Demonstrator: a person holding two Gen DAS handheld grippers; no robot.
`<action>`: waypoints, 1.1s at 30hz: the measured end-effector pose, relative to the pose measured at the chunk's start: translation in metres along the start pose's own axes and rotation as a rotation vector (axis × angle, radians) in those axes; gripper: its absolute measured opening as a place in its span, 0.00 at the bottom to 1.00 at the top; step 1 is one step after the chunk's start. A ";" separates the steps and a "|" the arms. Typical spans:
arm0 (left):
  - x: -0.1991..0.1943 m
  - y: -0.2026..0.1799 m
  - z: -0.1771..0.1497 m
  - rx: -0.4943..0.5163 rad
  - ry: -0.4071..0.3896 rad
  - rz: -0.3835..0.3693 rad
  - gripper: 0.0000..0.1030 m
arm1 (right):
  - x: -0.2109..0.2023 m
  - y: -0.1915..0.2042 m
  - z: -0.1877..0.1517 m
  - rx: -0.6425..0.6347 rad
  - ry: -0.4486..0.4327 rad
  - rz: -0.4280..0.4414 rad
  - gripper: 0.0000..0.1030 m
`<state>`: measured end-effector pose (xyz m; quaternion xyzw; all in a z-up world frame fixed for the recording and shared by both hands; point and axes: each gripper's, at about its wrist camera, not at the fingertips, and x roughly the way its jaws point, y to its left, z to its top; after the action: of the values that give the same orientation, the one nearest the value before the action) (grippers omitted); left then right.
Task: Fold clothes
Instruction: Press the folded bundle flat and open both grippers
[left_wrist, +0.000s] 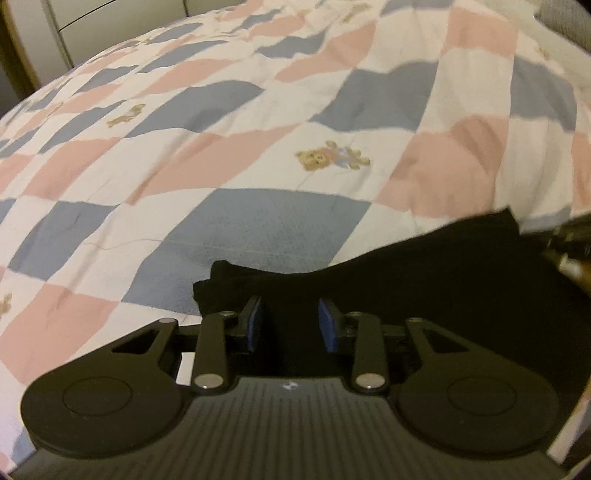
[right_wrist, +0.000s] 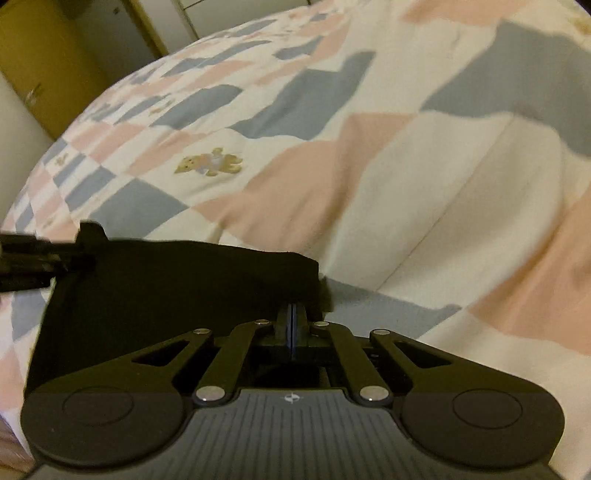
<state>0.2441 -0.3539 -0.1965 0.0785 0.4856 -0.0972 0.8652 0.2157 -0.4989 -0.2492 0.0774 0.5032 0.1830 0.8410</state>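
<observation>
Across both views: bed with checked quilt (left_wrist: 258, 110) in pink, blue and white, teddy-bear print (left_wrist: 332, 159) at 12 o'clock from the left tool. Black garment (left_wrist: 424, 273), lying on the quilt's near edge, stretched between the two tools. Left hand-held gripper (left_wrist: 290, 322): blue pads (left_wrist: 254, 325) set apart, cloth lying between them, no pinch visible. Right hand-held gripper (right_wrist: 292, 325): pads pressed together on the black garment's right corner, at 12 o'clock.

Bare checkered quilt (left_wrist: 258, 155) ahead of both grippers, open to its far edge. Only obstruction: black garment (left_wrist: 424, 280) just under the fingers. Wooden furniture (right_wrist: 44, 74) beyond quilt's far-left edge.
</observation>
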 end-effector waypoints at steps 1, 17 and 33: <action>-0.005 0.000 -0.001 -0.007 0.000 -0.003 0.29 | 0.002 -0.002 0.001 0.006 0.007 0.003 0.00; -0.078 -0.034 -0.075 -0.087 0.086 -0.090 0.28 | -0.092 0.027 -0.036 -0.052 0.034 0.062 0.10; -0.059 -0.041 -0.098 -0.120 0.129 0.006 0.28 | -0.072 0.019 -0.051 -0.086 0.122 0.025 0.10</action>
<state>0.1231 -0.3654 -0.1978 0.0339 0.5451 -0.0600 0.8355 0.1358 -0.5122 -0.2089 0.0360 0.5441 0.2192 0.8091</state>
